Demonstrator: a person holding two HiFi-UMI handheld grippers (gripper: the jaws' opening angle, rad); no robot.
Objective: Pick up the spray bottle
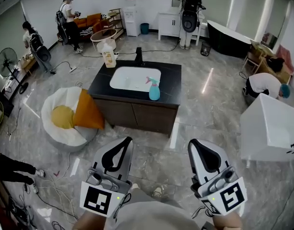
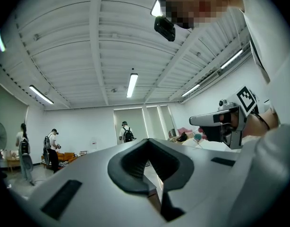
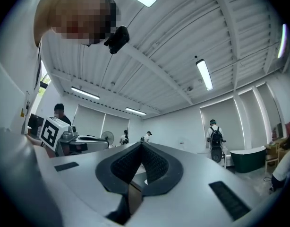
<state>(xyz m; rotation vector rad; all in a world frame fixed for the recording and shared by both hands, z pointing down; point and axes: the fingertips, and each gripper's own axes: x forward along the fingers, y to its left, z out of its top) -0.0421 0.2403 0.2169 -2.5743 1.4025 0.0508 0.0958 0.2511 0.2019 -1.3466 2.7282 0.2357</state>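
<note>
Grey marble floor (image 1: 209, 104), cables trailing at its left side. Island cabinet with dark tabletop (image 1: 171, 78), mid-room, well apart from both grippers, a stretch of floor between. White box unit (image 1: 271, 128), to the right. Egg-patterned beanbag (image 1: 61, 123) with orange cushion (image 1: 87, 111), just beside the cabinet's left corner. White sink basin (image 1: 132, 78), set into the tabletop. Left gripper (image 1: 124, 145) and right gripper (image 1: 195, 147), side by side at the near edge, each clenched on nothing and bearing a cube with black-and-white square markers. Black faucet (image 1: 139, 56), behind the basin. Teal spray bottle (image 1: 153, 90), pink trigger head, upright on the tabletop just beside the basin's right end.
</note>
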